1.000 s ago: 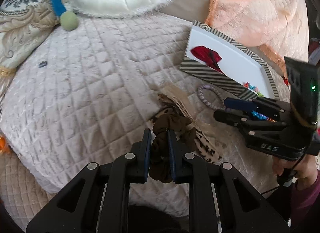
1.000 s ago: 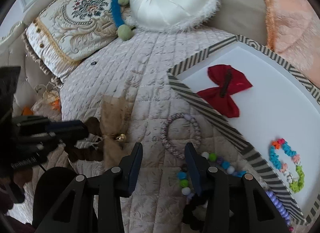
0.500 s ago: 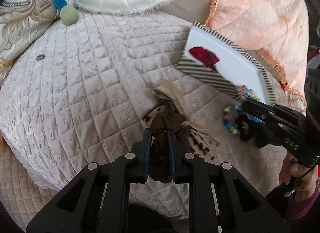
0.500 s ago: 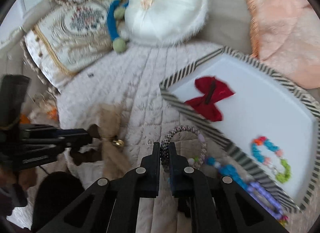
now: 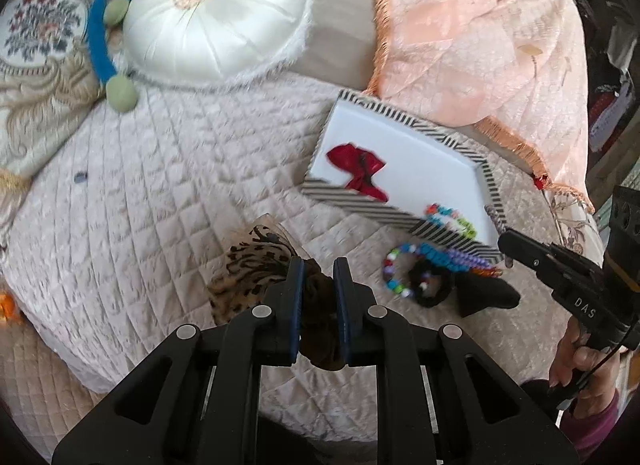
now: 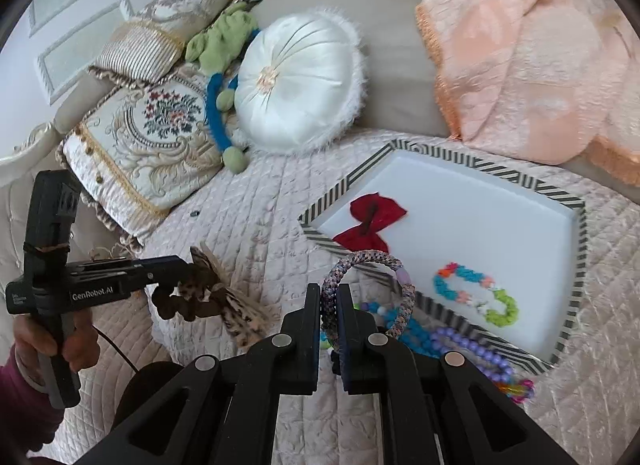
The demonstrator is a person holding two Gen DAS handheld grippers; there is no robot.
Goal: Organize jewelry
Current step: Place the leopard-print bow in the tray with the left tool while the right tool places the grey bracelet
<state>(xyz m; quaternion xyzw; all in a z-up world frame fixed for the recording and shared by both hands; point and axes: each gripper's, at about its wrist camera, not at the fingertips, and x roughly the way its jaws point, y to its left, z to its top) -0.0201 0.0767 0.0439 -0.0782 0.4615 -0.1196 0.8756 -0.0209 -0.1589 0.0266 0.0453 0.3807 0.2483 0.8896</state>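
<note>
Left hand-held gripper (image 5: pixel 318 277) level, pointing forward over the quilted bed (image 5: pixel 152 185), fingers pinching a brown scrunchie (image 5: pixel 318 305) with a leopard-print bow (image 5: pixel 248 269) trailing left. Right hand-held gripper (image 6: pixel 329 305) raised near the striped tray (image 6: pixel 576 261), fingers pressed on a braided purple bracelet (image 6: pixel 402 297), loop standing up above the tray's near rim. In the tray: red bow (image 6: pixel 370 221), colourful bead bracelet (image 6: pixel 476 293). More beads (image 5: pixel 400 269) lie on the bed beside the tray.
</note>
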